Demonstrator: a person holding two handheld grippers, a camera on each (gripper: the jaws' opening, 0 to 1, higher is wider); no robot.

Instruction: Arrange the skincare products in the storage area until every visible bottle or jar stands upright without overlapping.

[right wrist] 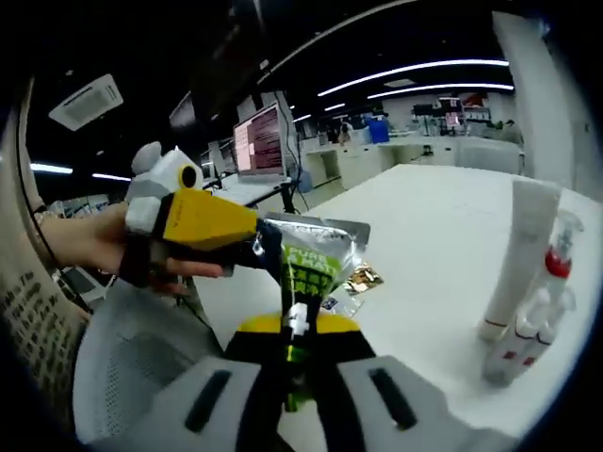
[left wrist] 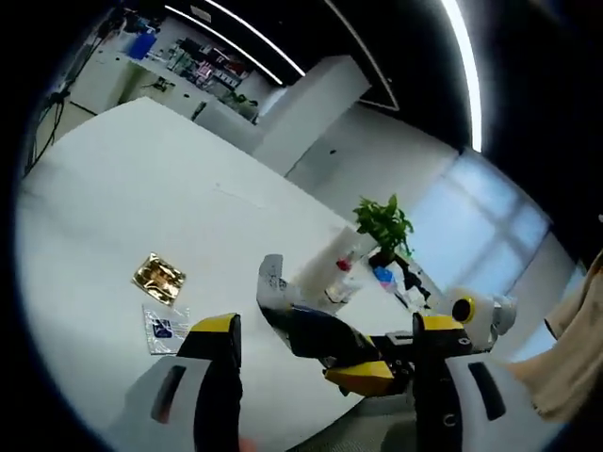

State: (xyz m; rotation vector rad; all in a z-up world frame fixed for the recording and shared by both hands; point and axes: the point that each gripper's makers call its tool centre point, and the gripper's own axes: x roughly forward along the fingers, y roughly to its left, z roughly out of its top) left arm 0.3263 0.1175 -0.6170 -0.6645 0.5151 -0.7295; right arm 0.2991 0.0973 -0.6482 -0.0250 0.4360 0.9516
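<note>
Two black jaws with yellow tips rise from the bottom of the left gripper view; the left gripper (left wrist: pixel 320 334) stands wide apart with nothing between its pads. Between and beyond them the right gripper (left wrist: pixel 363 363), black with yellow padding, comes in from the right, pinching a silvery sachet (left wrist: pixel 272 282) whose flat end sticks up. Farther left on the smooth white table (left wrist: pixel 141 179) lie a crinkled gold foil packet (left wrist: pixel 158 278) and, just beside it, a clear packet (left wrist: pixel 166 329) with a dark blue patch; no writing can be read. Beyond, a white tube (left wrist: pixel 330 264) and a clear spray bottle (left wrist: pixel 341 282) with a red collar stand upright near a green potted plant (left wrist: pixel 383 226).

Closest in the right gripper view, the right gripper (right wrist: pixel 294 325) is clamped on the sachet (right wrist: pixel 316 264), glossy foil with a green printed panel, lettering too blurred to read. The left gripper (right wrist: pixel 203 221), held by a hand (right wrist: pixel 94 240), meets the sachet's upper left. At right the white tube (right wrist: pixel 518 259) stands on its cap, touching the spray bottle (right wrist: pixel 532 315). The gold foil packet (right wrist: pixel 363 279) lies just behind the sachet.
</note>
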